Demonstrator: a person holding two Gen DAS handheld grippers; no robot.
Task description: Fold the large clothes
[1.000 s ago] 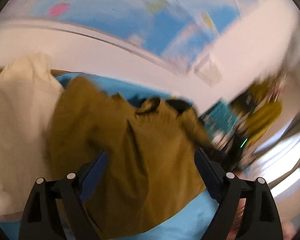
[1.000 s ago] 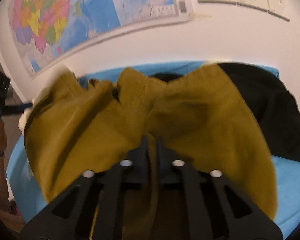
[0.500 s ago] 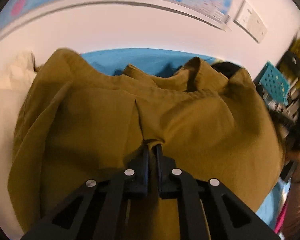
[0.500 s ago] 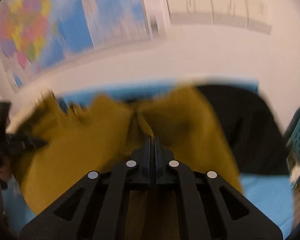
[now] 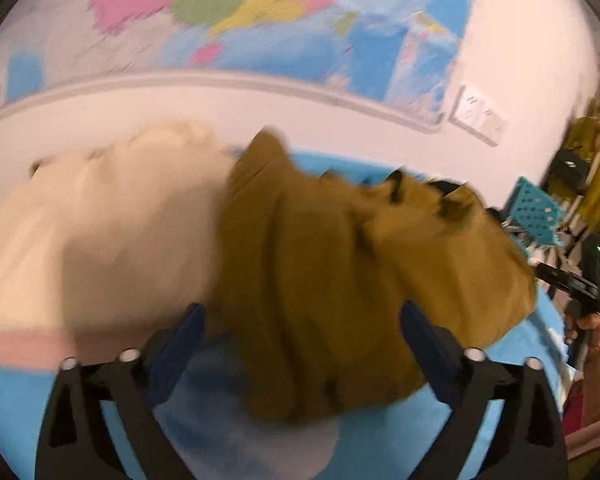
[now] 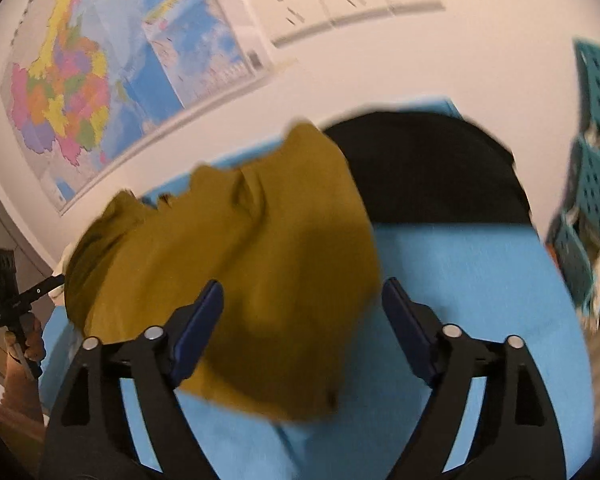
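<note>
On the blue table [image 6: 460, 280] lies the mustard garment [image 6: 260, 280] — both hand-held grippers, left [image 5: 300, 344] and right [image 6: 302, 320], opening, gripping nothing.

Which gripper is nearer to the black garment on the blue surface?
Right. The black garment lies just beyond the right gripper, up and to its right. From the left gripper only a sliver shows behind the mustard garment.

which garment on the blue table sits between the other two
The mustard garment: cream garment on its left, black garment on its right.
</note>
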